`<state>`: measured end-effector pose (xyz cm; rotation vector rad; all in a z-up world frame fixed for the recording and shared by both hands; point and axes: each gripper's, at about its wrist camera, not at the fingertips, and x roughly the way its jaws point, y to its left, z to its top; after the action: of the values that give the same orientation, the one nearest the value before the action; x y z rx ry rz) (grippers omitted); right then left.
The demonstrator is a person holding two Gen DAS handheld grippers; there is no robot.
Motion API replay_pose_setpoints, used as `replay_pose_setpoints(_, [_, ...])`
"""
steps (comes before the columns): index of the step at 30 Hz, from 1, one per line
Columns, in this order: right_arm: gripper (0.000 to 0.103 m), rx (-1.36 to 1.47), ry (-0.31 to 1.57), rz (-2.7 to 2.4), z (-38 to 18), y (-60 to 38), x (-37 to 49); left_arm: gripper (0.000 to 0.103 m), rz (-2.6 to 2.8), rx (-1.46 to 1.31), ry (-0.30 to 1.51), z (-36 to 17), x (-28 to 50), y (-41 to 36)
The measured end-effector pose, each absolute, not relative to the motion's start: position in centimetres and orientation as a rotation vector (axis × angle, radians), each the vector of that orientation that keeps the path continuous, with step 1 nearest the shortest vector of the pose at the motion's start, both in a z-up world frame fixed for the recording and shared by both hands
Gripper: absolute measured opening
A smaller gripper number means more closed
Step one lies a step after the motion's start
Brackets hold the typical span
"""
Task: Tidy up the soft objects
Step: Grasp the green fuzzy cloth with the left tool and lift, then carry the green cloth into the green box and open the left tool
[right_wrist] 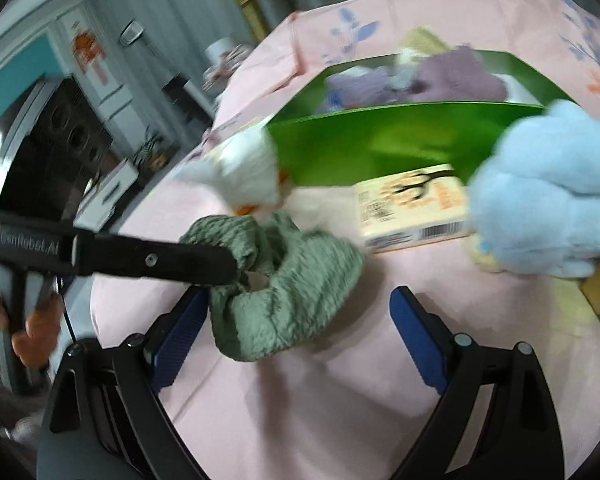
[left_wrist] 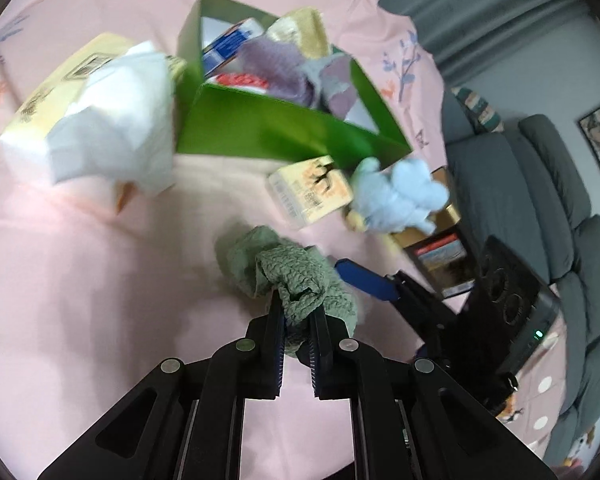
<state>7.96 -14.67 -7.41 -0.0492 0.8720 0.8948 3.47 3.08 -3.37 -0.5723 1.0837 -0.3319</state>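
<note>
On the pink bedsheet, the left gripper pinches a crumpled sage-green knitted cloth, no clear long axis; right gripper fingers wide apart.

We record the knit cloth nearest us on the bedsheet, a small carton behind it, a plush toy right of that, and the open box of soft items farthest back.

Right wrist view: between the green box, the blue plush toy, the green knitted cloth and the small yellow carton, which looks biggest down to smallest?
1. green box
2. blue plush toy and green knitted cloth: alike, and the toy is cut off by the edge, so unranked
3. small yellow carton
</note>
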Motion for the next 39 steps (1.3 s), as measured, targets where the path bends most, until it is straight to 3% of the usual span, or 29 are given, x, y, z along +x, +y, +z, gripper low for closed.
replay_pose_setpoints(3, [0.055, -0.098, 0.887, 0.93, -7.9, -13.6, 7.5, 0.009, -0.307, -0.586, 1.109, -4.1, 3.1, 3.3])
replay_pose_setpoints(5, [0.049, -0.122, 0.901, 0.933, -8.3, -13.2, 7.3, 0.009, -0.302, -0.587, 1.118, -4.3, 3.0, 3.4])
replay_pose_setpoints(8, [0.025, -0.133, 0.909, 0.943, -8.6, -12.9, 7.4, 0.009, -0.293, -0.591, 1.125, -4.6, 3.0, 3.2])
replay_pose_setpoints(11, [0.014, -0.151, 0.884, 0.951, -8.2, -12.7, 7.0, 0.009, -0.291, -0.595, 1.116, -4.5, 2.9, 3.3])
replay_pose_setpoints(39, [0.012, -0.141, 0.643, 0.842, -0.6, -14.5, 6.1, 0.009, -0.319, -0.474, 0.93, 3.3, 3.7, 1.6])
